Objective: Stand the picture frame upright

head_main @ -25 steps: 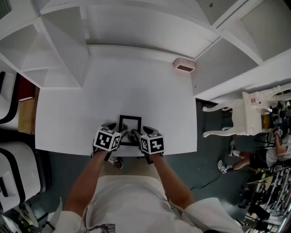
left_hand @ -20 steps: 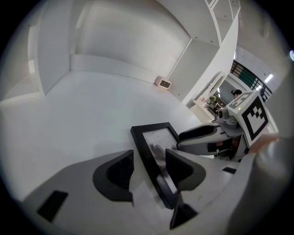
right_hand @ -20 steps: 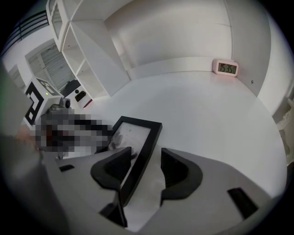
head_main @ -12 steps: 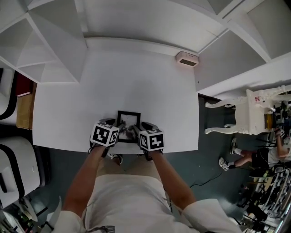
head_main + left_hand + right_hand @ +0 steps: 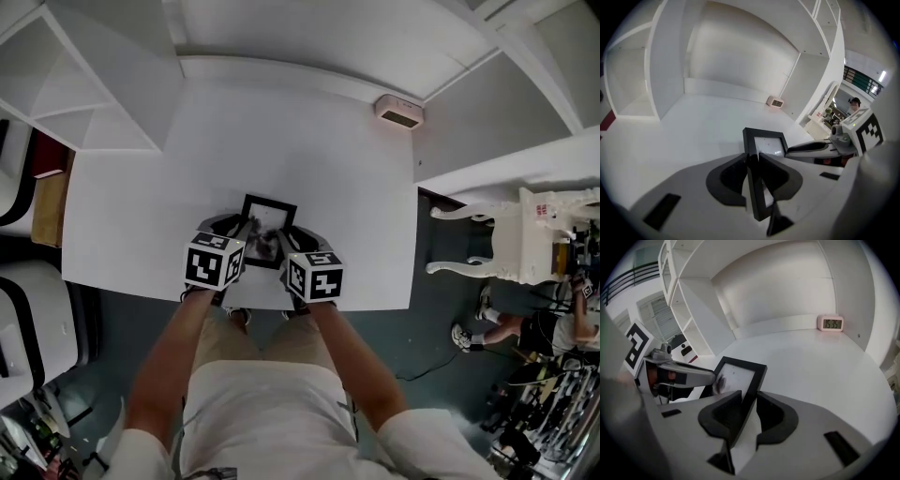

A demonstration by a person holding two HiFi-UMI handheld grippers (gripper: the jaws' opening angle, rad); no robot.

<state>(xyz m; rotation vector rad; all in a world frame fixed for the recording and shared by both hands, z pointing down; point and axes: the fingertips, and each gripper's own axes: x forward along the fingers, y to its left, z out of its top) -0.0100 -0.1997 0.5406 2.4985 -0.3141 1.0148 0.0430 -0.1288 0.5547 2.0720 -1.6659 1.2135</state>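
The picture frame (image 5: 269, 228), black-rimmed with a pale print, sits close to the near edge of the worktop (image 5: 309, 150), about midway along that edge. It is gripped at both side rails. In the left gripper view its left rail (image 5: 753, 154) runs between the pads. In the right gripper view the right rail (image 5: 749, 383) does the same. Both sets of jaws have just been closing and now pinch those rails. So the left gripper (image 5: 239, 230) and the right gripper (image 5: 289, 239) are each clamped on the frame, not loose around it. The frame looks tilted, its far edge lifted above its near edge. Whether the near edge rests on the worktop cannot be told.

To do the raising well, the two grips should rise evenly so the frame does not twist. It should swing about its lower edge until the face is vertical, or leaning slightly back. No prop at the back is visible, so it seems wise to test that the frame balances before either grip loosens. There is plenty of bare worktop beyond it.

Both grippers point forward and down at a slant, marker cubes uppermost. The forearms converge from the person's body towards the frame. A small clock (image 5: 398, 111) stands well apart at the far right corner
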